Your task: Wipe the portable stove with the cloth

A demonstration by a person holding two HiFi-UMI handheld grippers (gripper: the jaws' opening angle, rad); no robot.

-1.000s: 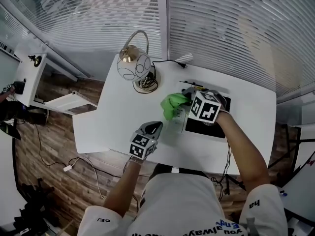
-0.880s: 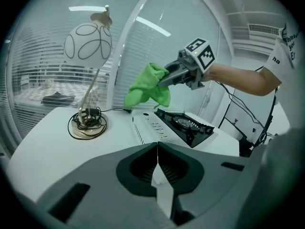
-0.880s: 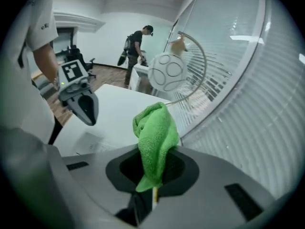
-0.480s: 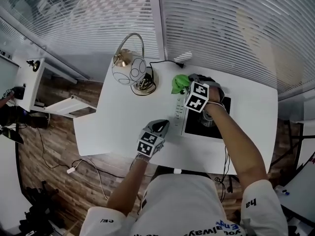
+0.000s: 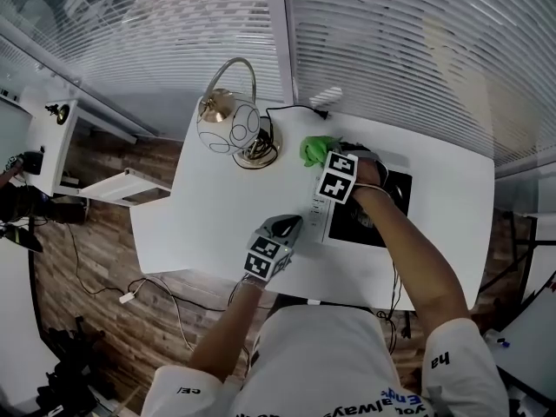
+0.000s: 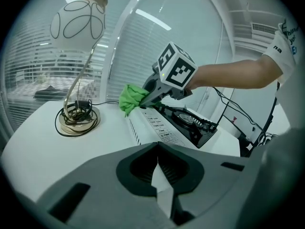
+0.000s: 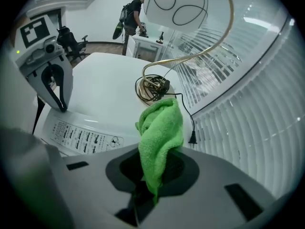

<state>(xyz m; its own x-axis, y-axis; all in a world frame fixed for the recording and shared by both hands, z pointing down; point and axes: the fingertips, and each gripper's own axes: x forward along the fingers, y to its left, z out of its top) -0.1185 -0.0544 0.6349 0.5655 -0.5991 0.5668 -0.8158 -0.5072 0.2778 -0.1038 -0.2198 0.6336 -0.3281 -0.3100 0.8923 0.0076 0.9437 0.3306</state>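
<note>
I'm pinching the cloth (image 5: 313,150) in the right gripper (image 5: 330,157) at the stove's (image 5: 320,208) far corner, wanting flat, overlapping strokes. The left gripper (image 5: 284,226) is idling closed, empty.

Left tongs (image 6: 157,149) seemingly together; cloth (image 6: 129,97) at stove (image 6: 164,128) corner.

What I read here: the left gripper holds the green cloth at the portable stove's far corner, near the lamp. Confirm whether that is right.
Not right. The right gripper holds the green cloth at the portable stove's far corner, near the lamp. The right gripper view shows its jaws shut on it. The left gripper is shut on nothing.
</note>
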